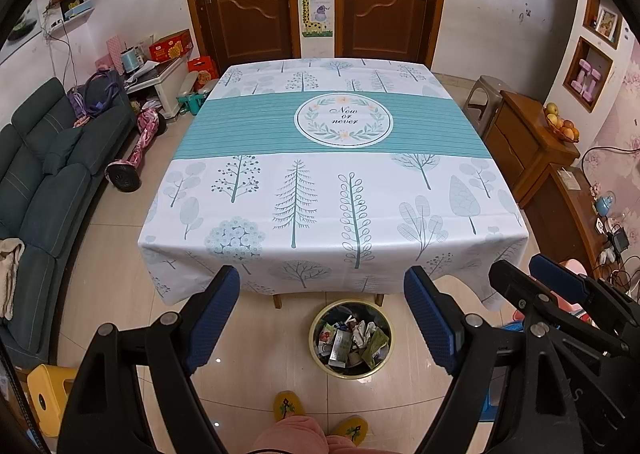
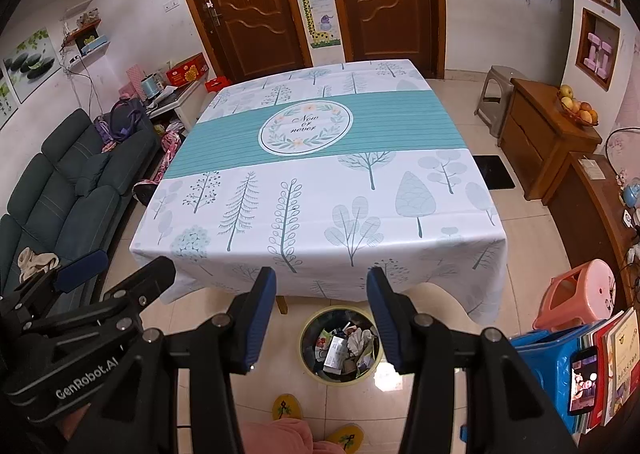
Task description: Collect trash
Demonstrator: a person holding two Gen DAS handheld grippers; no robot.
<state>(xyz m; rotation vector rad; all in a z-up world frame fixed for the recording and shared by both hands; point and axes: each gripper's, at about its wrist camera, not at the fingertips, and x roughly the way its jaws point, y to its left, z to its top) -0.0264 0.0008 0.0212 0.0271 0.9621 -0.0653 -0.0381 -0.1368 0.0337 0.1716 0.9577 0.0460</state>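
Hand-held grippers agape above round bin

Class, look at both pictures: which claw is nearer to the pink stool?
Right. The right claw hangs above the bin, on the side of the pink stool; the left claw sits further from it, beyond the right one.

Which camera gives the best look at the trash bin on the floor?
The left wrist view: the trash bin sits unobstructed between the open fingers. In the right wrist view, the right finger covers part of its rim.
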